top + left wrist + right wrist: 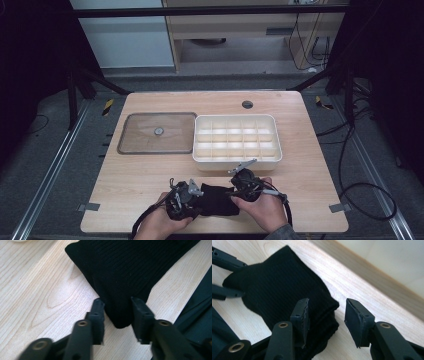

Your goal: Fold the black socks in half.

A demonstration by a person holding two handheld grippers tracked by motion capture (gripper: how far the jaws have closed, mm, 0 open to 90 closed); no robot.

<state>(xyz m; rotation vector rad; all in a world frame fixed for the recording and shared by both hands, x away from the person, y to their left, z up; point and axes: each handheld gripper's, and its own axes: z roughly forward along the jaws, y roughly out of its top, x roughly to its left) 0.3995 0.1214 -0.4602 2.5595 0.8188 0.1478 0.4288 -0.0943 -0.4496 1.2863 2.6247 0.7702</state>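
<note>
A folded black knitted cloth [218, 200] lies on the wooden table near its front edge, between my two grippers. My left gripper [199, 193] comes at it from the left. In the left gripper view the jaws [117, 306] pinch one corner of the cloth [125, 272], with both pads against the fabric. My right gripper [237, 191] stands at the cloth's right end. In the right gripper view its jaws [327, 312] are apart: the left jaw rests on the cloth [279, 290], while the right jaw stands clear of its edge over bare wood.
A white tray [235, 159] divided into several compartments stands just beyond the grippers; its wall [387, 265] rises close behind the right gripper. A flat transparent lid [157, 132] lies to the tray's left. A round cable hole [247, 104] marks the table's far side.
</note>
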